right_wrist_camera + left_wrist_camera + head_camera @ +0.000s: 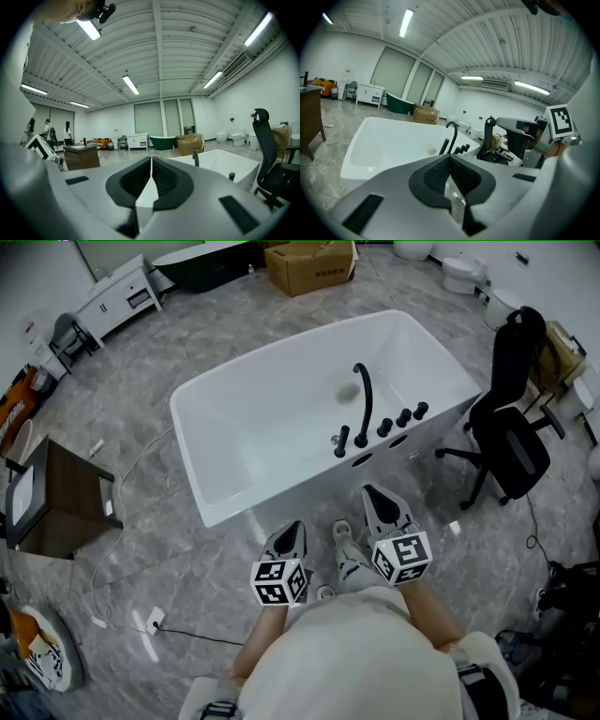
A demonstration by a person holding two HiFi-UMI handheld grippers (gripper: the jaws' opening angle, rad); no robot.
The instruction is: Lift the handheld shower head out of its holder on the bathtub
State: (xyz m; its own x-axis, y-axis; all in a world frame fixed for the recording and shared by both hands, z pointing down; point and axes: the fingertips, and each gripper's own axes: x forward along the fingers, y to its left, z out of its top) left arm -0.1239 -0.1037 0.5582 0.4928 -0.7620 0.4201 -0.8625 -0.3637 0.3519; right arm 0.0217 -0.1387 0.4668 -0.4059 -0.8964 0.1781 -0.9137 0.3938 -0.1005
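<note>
- Trouble ahead, as you read it?
- Mostly the jaws. The left gripper (293, 527) and the right gripper (371, 491) each have their jaws pressed together with nothing between them. Both hang over the floor, short of the bathtub (234, 390) and well apart from its fittings. Arriving closed, either one would shove the handheld shower head (342, 440) rather than take it.
- Where is it?
- Upright on the near rim. It is the short black rod at the left end of the row of fittings. Its holder is too small to make out from up here.
- Crowded there?
- Yes. The curved spout (363, 399) stands just beside it, and the knobs (403, 418) run on to the right. Jaws opened wide and coming in from the right could knock the spout or catch a knob, so I'd judge the open left side safer.
- And once it's gripped?
- The rod looks thin and glossy, so a shallow pinch near the top could let it twist or slip. Pulling at a slant instead of straight up may jam it in its seat. Any hose is out of sight, and a hidden one could drag the head back.
- Anything nearby?
- The office chair (511, 432) stands close on the right, so a wide swing of that elbow might clip it.
</note>
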